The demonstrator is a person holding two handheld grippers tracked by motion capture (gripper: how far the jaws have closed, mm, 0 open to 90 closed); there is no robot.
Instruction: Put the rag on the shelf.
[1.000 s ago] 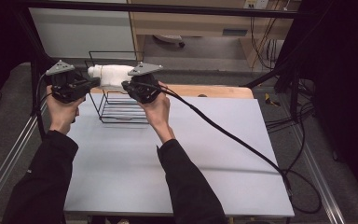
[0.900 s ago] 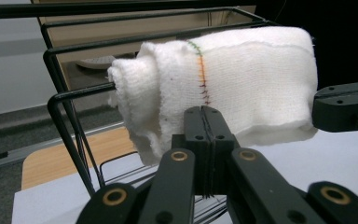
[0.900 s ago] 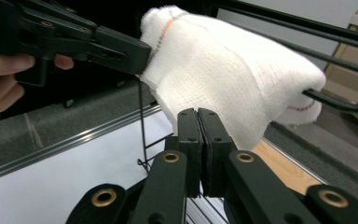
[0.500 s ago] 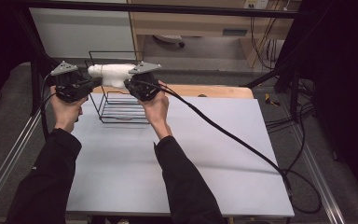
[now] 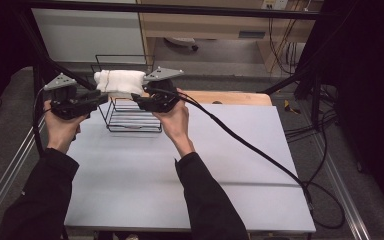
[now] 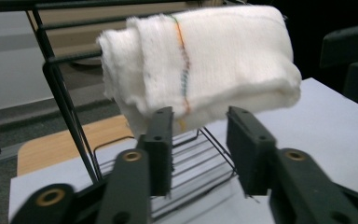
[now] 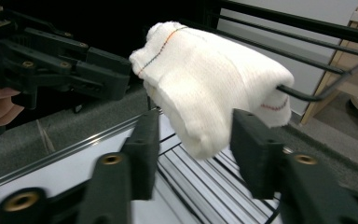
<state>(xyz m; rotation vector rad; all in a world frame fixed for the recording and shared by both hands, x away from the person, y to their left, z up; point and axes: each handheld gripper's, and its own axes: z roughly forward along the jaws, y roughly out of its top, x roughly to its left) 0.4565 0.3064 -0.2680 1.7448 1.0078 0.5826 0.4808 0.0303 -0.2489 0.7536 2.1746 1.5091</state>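
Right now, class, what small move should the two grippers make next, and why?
Probably draw both grippers back: the folded white towel already hangs over the wire rack's top bar, and the left gripper and right gripper stand open, gripping nothing.

A folded white knitted cloth [image 5: 119, 82] with a thin multicoloured stitched line [image 6: 183, 65] across it hangs draped over the top bar of a black wire rack [image 5: 130, 119]. The rack stands upright at the far left of the grey table [image 5: 230, 150]. The cloth's folded lower edge hangs free above the rack's wire floor.
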